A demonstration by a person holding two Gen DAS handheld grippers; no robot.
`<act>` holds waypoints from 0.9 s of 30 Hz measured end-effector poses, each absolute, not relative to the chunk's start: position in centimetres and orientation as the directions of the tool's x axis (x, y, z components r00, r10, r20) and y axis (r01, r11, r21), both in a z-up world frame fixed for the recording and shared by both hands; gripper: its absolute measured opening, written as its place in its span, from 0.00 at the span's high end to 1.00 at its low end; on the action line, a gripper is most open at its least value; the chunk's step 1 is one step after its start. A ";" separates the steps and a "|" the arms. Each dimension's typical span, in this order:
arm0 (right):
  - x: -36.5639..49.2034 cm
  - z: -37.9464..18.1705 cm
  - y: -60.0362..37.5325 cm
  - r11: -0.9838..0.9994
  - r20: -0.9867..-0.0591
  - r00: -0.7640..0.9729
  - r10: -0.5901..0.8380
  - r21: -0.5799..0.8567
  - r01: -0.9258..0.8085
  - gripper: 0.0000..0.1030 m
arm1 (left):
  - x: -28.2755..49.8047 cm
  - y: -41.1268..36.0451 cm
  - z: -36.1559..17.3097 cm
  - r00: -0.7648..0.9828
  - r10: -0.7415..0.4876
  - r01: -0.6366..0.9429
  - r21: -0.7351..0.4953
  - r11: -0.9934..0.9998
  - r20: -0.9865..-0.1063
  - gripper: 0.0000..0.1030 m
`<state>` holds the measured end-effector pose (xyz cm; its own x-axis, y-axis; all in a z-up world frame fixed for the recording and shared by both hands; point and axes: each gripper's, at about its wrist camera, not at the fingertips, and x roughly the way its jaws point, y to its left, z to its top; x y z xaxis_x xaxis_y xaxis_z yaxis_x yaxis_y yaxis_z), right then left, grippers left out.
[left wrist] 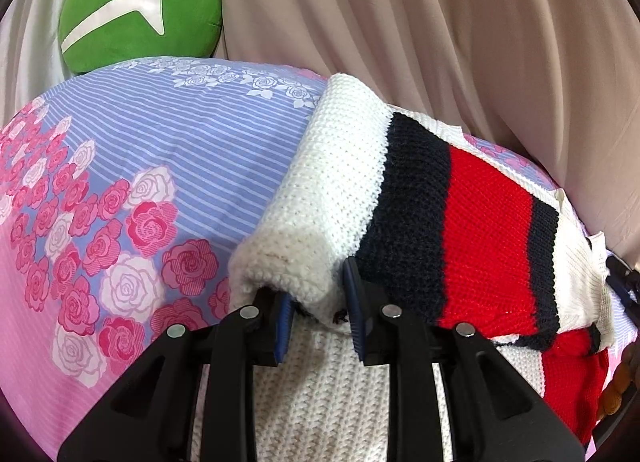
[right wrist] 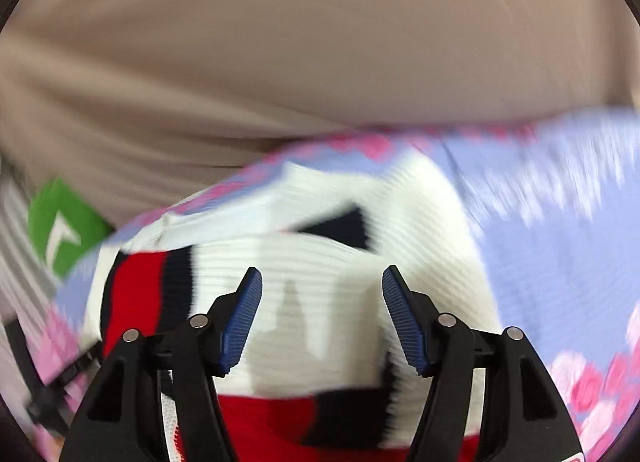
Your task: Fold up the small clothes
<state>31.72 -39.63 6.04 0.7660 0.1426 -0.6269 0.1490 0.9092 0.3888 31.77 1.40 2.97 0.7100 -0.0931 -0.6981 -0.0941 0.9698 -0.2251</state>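
A small knitted sweater, white with navy and red stripes, lies on a floral bedsheet. My left gripper is shut on the white cuff of its sleeve, which is folded across the sweater body. In the right wrist view, which is motion-blurred, the sweater lies below my right gripper. That gripper is open and empty, a little above the white knit.
A green cushion with a white arrow mark sits at the far left edge of the bed; it also shows in the right wrist view. Beige curtain fabric hangs behind the bed.
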 end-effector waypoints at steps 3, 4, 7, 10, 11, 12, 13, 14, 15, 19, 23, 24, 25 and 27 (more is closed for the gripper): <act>33.2 4.7 -39.2 0.931 -0.677 0.722 0.140 0.338 0.136 0.39 | 31.8 1.4 3.0 0.710 -0.097 -0.091 -0.228 0.969 -0.697 0.78; 33.8 4.5 -38.6 0.950 -0.694 0.712 0.108 0.283 0.132 0.41 | 31.8 1.5 3.0 0.710 -0.101 -0.089 -0.231 0.969 -0.697 0.78; 33.4 7.0 -37.5 0.952 -0.640 0.752 0.157 0.301 0.058 0.93 | 31.8 1.7 3.0 0.710 -0.109 -0.084 -0.237 0.968 -0.696 0.77; 29.9 11.4 -37.8 0.938 -0.455 0.869 0.193 0.345 -0.027 0.93 | 31.8 1.7 3.0 0.709 -0.102 -0.086 -0.230 0.969 -0.697 0.77; 29.4 11.7 -38.4 0.942 -0.434 0.883 0.179 0.336 -0.026 0.94 | 31.8 1.7 3.0 0.709 -0.100 -0.086 -0.226 0.970 -0.698 0.77; 30.3 10.9 -38.9 0.951 -0.473 0.870 0.140 0.309 0.015 0.94 | 31.9 1.7 3.0 0.709 -0.096 -0.086 -0.221 0.971 -0.699 0.77; 32.0 9.1 -39.6 0.959 -0.555 0.828 0.086 0.270 0.082 0.94 | 31.9 1.6 2.9 0.709 -0.094 -0.086 -0.218 0.972 -0.699 0.77; 33.5 6.9 -40.4 0.962 -0.636 0.770 0.052 0.238 0.132 0.94 | 31.9 1.6 2.9 0.709 -0.094 -0.084 -0.215 0.973 -0.699 0.76; 34.5 4.8 -41.2 0.961 -0.692 0.721 0.043 0.226 0.160 0.94 | 31.9 1.6 2.9 0.709 -0.095 -0.080 -0.214 0.973 -0.699 0.76; 32.3 6.4 -41.8 0.942 -0.590 0.802 0.093 0.314 0.122 0.94 | 32.1 1.5 2.9 0.708 -0.092 -0.080 -0.209 0.975 -0.700 0.76; 32.4 5.7 -42.7 0.936 -0.658 0.747 0.096 0.316 0.159 0.90 | 32.1 1.3 2.9 0.709 -0.089 -0.078 -0.203 0.976 -0.700 0.76; 31.5 6.4 -42.8 0.928 -0.643 0.759 0.100 0.335 0.162 0.87 | 32.0 1.4 2.9 0.709 -0.092 -0.078 -0.207 0.975 -0.699 0.76; 30.0 7.5 -42.7 0.919 -0.613 0.783 0.106 0.361 0.157 0.83 | 32.0 1.3 2.9 0.709 -0.093 -0.079 -0.209 0.975 -0.699 0.76; 27.5 8.8 -40.3 0.927 -0.561 0.817 0.133 0.362 0.098 0.83 | 32.0 1.2 2.9 0.709 -0.087 -0.081 -0.204 0.976 -0.699 0.76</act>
<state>27.52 -40.33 8.79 0.8174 0.1328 -0.5606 0.0978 0.9269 0.3622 31.97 1.21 2.93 0.7094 -0.0870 -0.6995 -0.0812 0.9757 -0.2037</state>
